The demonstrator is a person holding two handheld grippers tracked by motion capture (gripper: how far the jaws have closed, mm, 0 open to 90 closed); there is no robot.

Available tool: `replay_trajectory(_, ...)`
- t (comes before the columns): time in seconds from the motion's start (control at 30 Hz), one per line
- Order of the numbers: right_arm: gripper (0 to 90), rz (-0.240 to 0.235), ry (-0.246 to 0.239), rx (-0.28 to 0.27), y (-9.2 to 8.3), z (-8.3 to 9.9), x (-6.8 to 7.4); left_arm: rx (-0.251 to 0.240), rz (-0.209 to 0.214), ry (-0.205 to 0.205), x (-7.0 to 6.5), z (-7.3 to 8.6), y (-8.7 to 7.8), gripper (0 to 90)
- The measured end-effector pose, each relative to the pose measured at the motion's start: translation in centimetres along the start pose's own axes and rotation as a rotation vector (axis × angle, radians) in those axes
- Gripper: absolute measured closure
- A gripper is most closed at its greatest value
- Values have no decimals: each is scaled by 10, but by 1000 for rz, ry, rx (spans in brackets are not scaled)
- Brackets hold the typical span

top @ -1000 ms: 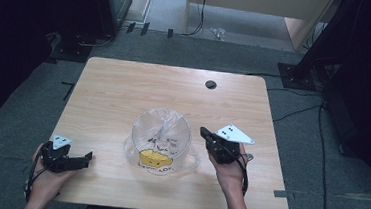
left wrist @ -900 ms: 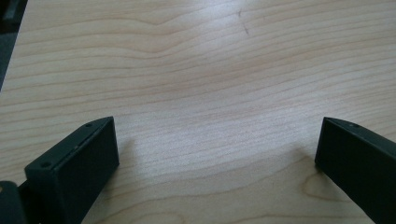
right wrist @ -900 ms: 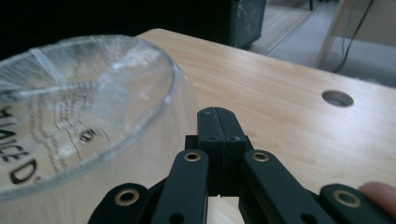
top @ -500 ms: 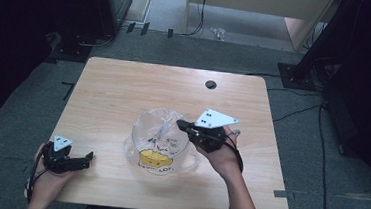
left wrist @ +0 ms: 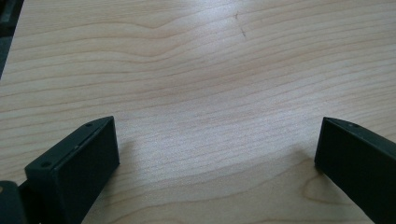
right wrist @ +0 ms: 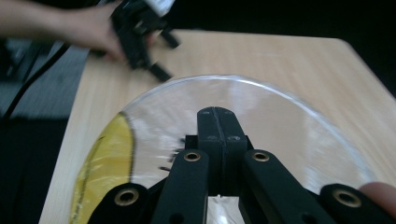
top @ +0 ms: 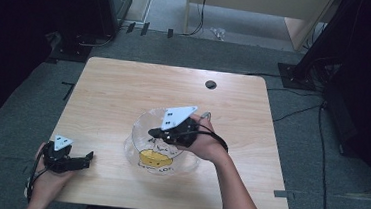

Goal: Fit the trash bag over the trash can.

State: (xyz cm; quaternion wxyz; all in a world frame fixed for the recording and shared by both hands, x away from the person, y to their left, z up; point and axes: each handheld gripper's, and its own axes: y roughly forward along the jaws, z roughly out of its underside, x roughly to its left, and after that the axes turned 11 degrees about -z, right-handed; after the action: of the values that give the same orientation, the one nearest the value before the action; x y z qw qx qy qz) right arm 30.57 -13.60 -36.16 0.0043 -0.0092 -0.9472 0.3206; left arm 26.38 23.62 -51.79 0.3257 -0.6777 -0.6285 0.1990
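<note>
Right hand-held gripper [top: 155,132]: shifted from beside the right edge of the clear bowl [top: 142,123], as seen one second ago, to a position above the bowl's interior. Jaws pressed fully together in the right gripper view, nothing between them. Tips poised over the transparent wall, near the yellow patch [top: 155,158] at the bowl's bottom; contact with the bowl cannot be told.

Clear bowl: standing upright on the table [top: 114,89], slightly nearer the person's edge than the centre, position unchanged across the three high views.

Left hand-held gripper [top: 88,155]: resting near the front left corner of the table, well apart from the bowl, same place as before. Jaws spread wide in the left gripper view, bare wood between them, nothing held.

Meaning for the work: approach to the bowl judged under way, no grasp made. Closed jaws unsuited to gripping the rim; opening required before any hold, or a push or poke at the contents intended instead. Thin, slick wall likely to slide under a sideways nudge, with no bracing from the left side.
</note>
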Motion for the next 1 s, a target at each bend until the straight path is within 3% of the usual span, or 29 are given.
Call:
replay_trajectory(0.17, 900, -77, -67, 119, 19, -12, 0, 0, 1, 0, 0, 0, 0, 0)
replay_trajectory(0.47, 900, -139, -154, 298, 42, -27, -4, -1, -1, -2, 0, -1, 1, 0)
replay_trajectory(0.7, 900, -185, -156, 362, 64, -28, -14, -1, -1, -2, 0, -1, 1, 0)
replay_trajectory(0.9, 900, -212, -156, 442, 83, -18, -19, -1, 0, -2, 0, -1, 1, 0)
replay_trajectory(1.0, 900, -231, -127, 489, 93, -10, -22, -2, -1, 0, 0, -1, 1, 0)
